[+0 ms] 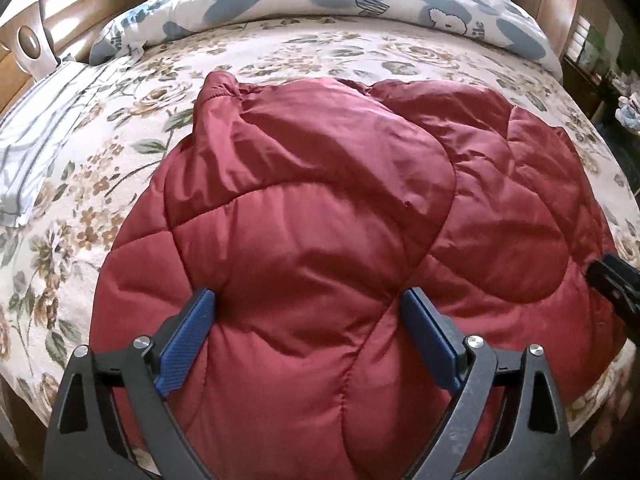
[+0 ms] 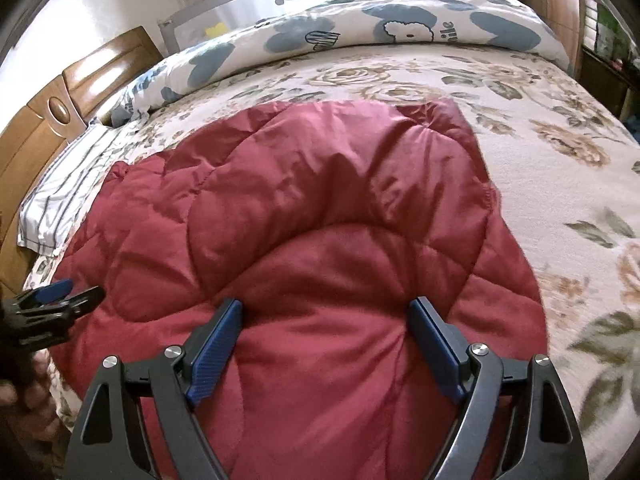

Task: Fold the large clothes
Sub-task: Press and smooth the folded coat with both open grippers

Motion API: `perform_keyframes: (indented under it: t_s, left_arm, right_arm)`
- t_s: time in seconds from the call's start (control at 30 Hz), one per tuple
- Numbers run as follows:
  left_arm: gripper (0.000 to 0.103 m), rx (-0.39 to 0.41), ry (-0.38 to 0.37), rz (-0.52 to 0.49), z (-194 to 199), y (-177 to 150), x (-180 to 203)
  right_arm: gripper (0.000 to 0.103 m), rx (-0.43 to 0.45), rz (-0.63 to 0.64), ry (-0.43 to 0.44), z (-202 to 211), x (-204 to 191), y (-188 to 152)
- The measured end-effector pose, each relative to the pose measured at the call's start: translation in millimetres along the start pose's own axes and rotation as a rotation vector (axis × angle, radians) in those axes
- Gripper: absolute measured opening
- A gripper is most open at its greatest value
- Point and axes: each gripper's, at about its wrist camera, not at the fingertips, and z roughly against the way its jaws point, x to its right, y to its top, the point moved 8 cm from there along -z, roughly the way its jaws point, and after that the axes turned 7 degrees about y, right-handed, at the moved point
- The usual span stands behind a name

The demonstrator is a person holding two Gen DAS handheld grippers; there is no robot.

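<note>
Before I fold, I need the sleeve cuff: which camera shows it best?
The left wrist view: the gathered cuff sticks up at the red jacket's far left, clear against the floral bedspread. The right wrist view shows only a flat red corner at the jacket's left edge, no cuff detail.

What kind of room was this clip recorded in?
Most likely a home bedroom: a bed with a floral bedspread, a rolled cartoon-print duvet at its far side, and a wooden headboard. A red quilted jacket lies on it.

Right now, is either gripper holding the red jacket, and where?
Neither. The left gripper and right gripper have open jaws pressed on the jacket's near edge.
</note>
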Motion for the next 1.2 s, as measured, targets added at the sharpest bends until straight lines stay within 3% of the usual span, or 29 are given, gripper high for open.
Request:
perform_keyframes:
  t_s: [0.13, 0.33, 0.8, 1.07, 1.2]
  left_arm:
    - [0.095, 0.006, -0.001, -0.003, 0, -1, 0]
    - [0.096, 0.011, 0.005, -0.007, -1, 0, -1]
    - [0.101, 0.02, 0.005, 0.001, 3, -3, -5]
    - [0.101, 0.055, -0.083, -0.001, 37, -19, 1]
    - [0.101, 0.022, -0.047, -0.03, 22, -26, 6]
  right_arm:
    - [0.087, 0.0, 0.044, 0.007, 16, -15, -11]
    - [0.089, -0.063, 0.041, 0.024, -9, -11, -28]
    - [0.09, -0.042, 0.005, 0.024, -15, 2, -30]
    - [0.09, -0.042, 0.002, 0.021, -14, 3, -30]
    - [0.089, -0.041, 0.014, -0.007, -5, -4, -24]
